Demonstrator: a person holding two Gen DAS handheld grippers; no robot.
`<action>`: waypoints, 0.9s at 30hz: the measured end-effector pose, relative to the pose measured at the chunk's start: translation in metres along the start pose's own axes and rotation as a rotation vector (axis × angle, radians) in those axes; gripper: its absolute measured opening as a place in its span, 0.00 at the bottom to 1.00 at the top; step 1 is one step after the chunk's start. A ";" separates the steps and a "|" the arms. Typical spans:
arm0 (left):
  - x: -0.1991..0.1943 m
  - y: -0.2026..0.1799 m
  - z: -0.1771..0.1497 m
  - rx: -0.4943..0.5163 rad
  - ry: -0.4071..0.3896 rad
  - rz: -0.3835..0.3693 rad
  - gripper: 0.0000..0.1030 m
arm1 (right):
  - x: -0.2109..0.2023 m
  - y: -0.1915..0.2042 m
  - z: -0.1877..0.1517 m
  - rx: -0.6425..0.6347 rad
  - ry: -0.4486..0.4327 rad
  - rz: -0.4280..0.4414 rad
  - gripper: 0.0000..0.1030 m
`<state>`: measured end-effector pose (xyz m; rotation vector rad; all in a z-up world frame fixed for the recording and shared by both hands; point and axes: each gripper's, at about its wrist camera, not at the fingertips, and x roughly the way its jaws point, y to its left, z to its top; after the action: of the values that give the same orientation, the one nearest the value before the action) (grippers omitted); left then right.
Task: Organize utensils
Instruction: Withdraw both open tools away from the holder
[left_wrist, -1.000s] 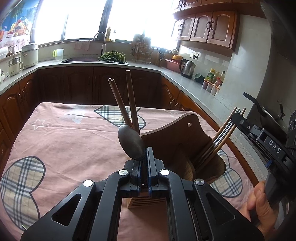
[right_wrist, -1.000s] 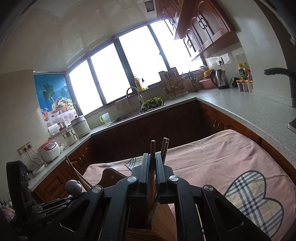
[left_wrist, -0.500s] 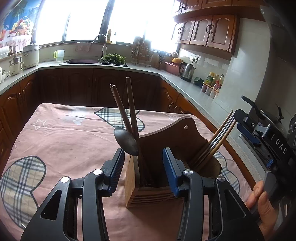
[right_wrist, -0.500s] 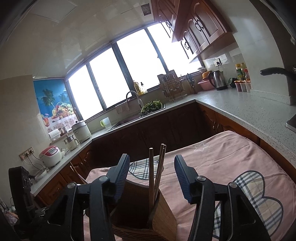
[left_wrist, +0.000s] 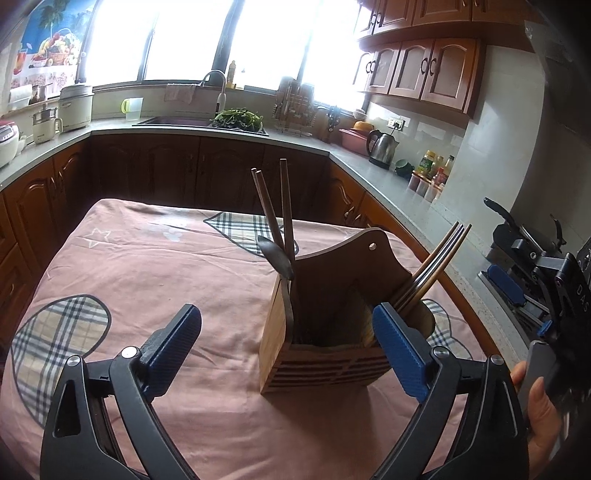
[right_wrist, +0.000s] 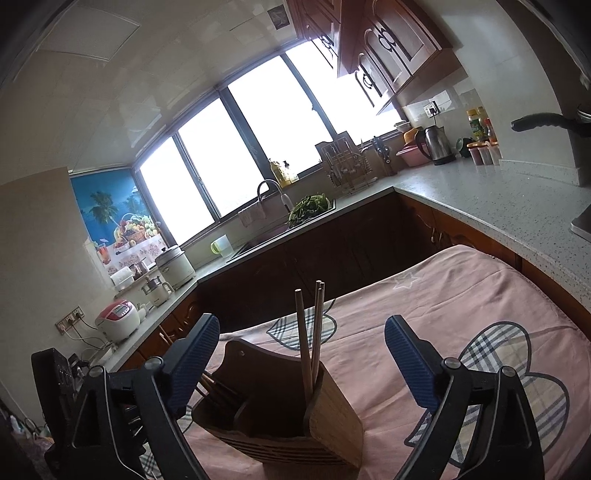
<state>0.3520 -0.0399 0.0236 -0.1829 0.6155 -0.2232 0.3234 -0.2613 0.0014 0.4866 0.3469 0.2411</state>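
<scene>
A wooden utensil holder (left_wrist: 317, 354) stands on the pink tablecloth (left_wrist: 155, 273). In its left compartment are a dark spoon (left_wrist: 276, 256) and two brown chopsticks (left_wrist: 285, 206). Several chopsticks (left_wrist: 430, 273) lean out of its right compartment. My left gripper (left_wrist: 286, 343) is open and empty, pulled back just in front of the holder. In the right wrist view the holder (right_wrist: 295, 417) sits below my open, empty right gripper (right_wrist: 301, 362), with chopsticks (right_wrist: 310, 332) standing up between the fingers. The right gripper also shows at the left wrist view's right edge (left_wrist: 524, 291).
The table is ringed by dark wood cabinets and a grey counter (left_wrist: 354, 158) with a sink (left_wrist: 173, 120), kettle (left_wrist: 382, 147), rice cookers (right_wrist: 118, 319) and bottles. A hand (left_wrist: 535, 402) holds the right gripper at the table's right edge.
Both grippers were shut on utensils in the holder one second ago. Both have opened, let go and pulled back and up. The spoon and chopsticks stay in the holder.
</scene>
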 end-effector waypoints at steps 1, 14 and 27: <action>-0.005 0.000 -0.003 -0.004 -0.001 0.002 0.95 | -0.004 0.001 -0.001 -0.004 0.002 0.001 0.91; -0.078 0.010 -0.044 -0.083 0.000 -0.034 0.98 | -0.075 0.018 -0.026 0.009 0.007 0.033 0.92; -0.153 0.011 -0.095 -0.085 -0.023 -0.020 0.99 | -0.149 0.035 -0.061 -0.016 0.011 0.054 0.94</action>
<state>0.1763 0.0012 0.0292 -0.2731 0.6005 -0.2139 0.1587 -0.2517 0.0078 0.4792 0.3422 0.2990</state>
